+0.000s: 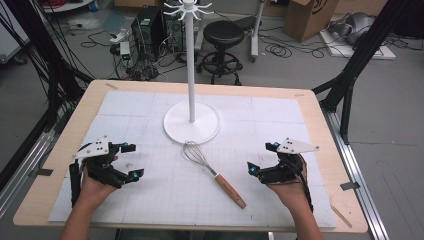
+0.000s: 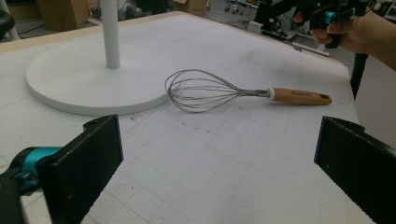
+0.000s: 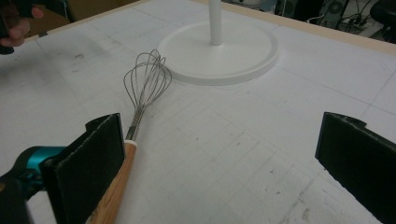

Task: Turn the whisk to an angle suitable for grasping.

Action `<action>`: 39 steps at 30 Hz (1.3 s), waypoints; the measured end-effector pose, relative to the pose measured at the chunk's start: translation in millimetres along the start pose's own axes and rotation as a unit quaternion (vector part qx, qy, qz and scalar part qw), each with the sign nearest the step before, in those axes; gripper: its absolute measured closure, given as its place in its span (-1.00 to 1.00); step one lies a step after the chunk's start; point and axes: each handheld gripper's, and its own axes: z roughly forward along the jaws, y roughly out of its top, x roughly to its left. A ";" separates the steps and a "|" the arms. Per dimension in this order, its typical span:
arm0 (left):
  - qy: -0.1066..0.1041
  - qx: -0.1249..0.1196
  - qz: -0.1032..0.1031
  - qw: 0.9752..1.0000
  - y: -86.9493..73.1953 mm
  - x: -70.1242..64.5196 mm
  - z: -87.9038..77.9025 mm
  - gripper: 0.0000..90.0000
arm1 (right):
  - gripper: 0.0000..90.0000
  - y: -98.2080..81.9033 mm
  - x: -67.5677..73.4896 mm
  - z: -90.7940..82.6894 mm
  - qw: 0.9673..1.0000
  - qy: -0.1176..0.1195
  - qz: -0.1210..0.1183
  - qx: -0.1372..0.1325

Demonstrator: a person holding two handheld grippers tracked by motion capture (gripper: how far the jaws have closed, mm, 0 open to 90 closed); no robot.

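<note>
A metal whisk [image 1: 195, 153] with a wooden handle [image 1: 230, 190] lies flat on the white mat, its wires pointing toward the round base of a white hook stand [image 1: 191, 125]. My left gripper [image 1: 132, 160] rests on the mat to the whisk's left, open and empty. My right gripper [image 1: 262, 157] rests to the whisk's right, also open and empty. In the left gripper view the whisk [image 2: 201, 91] lies ahead, well beyond the jaws of the left gripper [image 2: 222, 154]. In the right gripper view the handle [image 3: 114, 186] runs partly behind the left jaw of the right gripper [image 3: 219, 158], outside the gap.
The stand's pole [image 1: 190, 65] rises from the table's middle, with hooks at the top. The white mat [image 1: 280, 115] covers a wooden table [image 1: 320, 125]. Beyond its far edge stand a black stool [image 1: 223, 35], a computer tower [image 1: 147, 30] and cables.
</note>
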 end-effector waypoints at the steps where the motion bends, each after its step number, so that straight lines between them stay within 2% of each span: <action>1: 0.000 -0.002 -0.001 1.000 0.2 0.0 -0.4 -0.96 | -0.99 0.5 0.9 -0.3 1.000 -0.001 0.000 -0.001; 3: 0.000 -0.009 -0.004 1.000 0.6 -0.3 -0.7 -0.96 | -0.99 0.3 2.9 -0.8 1.000 0.000 0.000 0.000; 7: 0.000 0.006 0.003 1.000 0.2 -1.3 2.1 -0.96 | -0.99 1.9 6.3 2.1 1.000 0.003 -0.003 0.006; 10: -0.002 0.004 0.001 1.000 0.0 -1.5 2.5 -0.96 | -0.99 3.1 11.1 4.4 1.000 0.009 -0.009 0.009; 12: -0.004 0.005 0.004 1.000 -0.1 -1.6 2.8 -0.96 | -0.99 5.5 20.9 12.5 0.999 0.019 -0.016 0.022; 13: -0.004 0.005 0.004 1.000 -0.2 -1.4 3.2 -0.96 | -0.99 5.5 20.9 12.5 0.999 0.019 -0.016 0.022; 15: 0.000 0.009 0.003 1.000 -0.5 0.0 3.7 -0.96 | -0.78 5.7 30.4 24.3 0.997 0.035 -0.036 0.052; 16: 0.000 0.009 0.003 1.000 -0.5 0.0 3.7 -0.96 | -0.78 5.7 30.4 24.3 0.997 0.035 -0.036 0.052; 17: 0.000 0.007 0.003 1.000 -0.4 -0.5 3.6 -0.96 | -0.65 3.7 35.9 32.0 0.995 0.042 -0.044 0.076; 22: -0.003 0.015 0.004 1.000 -1.4 -0.1 5.8 -0.96 | -0.56 -3.3 47.0 50.8 0.990 0.053 -0.045 0.121; 24: -0.003 0.017 0.005 1.000 -1.4 -0.4 6.0 -0.96 | -0.55 -3.9 49.0 53.5 0.989 0.052 -0.049 0.128; 25: -0.003 0.016 0.007 1.000 -1.0 -1.1 5.3 -0.96 | -0.50 -5.2 54.1 59.2 0.986 0.054 -0.058 0.144; 26: -0.003 0.016 0.007 1.000 -1.0 -1.1 5.3 -0.96 | -0.50 -5.2 54.1 59.2 0.986 0.054 -0.058 0.144; 29: 0.001 0.018 0.007 1.000 -1.0 -1.5 4.4 -0.96 | -0.22 -6.3 60.0 64.2 0.984 0.067 -0.051 0.155; 31: 0.000 0.021 0.005 1.000 -1.5 -1.9 5.5 -0.96 | -0.04 -9.5 63.4 66.9 0.985 0.070 -0.043 0.150; 32: 0.000 0.023 0.006 1.000 -1.6 -2.3 6.2 -0.96 | -0.01 -10.9 63.9 69.1 0.985 0.070 -0.044 0.152; 34: -0.001 0.023 0.007 1.000 -1.4 -2.3 7.2 -0.96 | 0.09 -14.5 67.2 75.7 0.982 0.056 -0.047 0.175; 37: 0.000 0.023 0.007 1.000 -1.5 -2.3 7.1 -0.96 | 0.20 -18.3 69.5 83.4 0.978 0.050 -0.046 0.199; 38: 0.000 0.023 0.007 1.000 -1.5 -2.3 7.1 -0.96 | 0.20 -19.2 70.2 85.2 0.976 0.044 -0.050 0.207; 39: 0.002 0.025 0.008 1.000 -1.6 -1.9 6.6 -0.96 | 0.24 -19.1 71.7 85.3 0.976 0.041 -0.057 0.207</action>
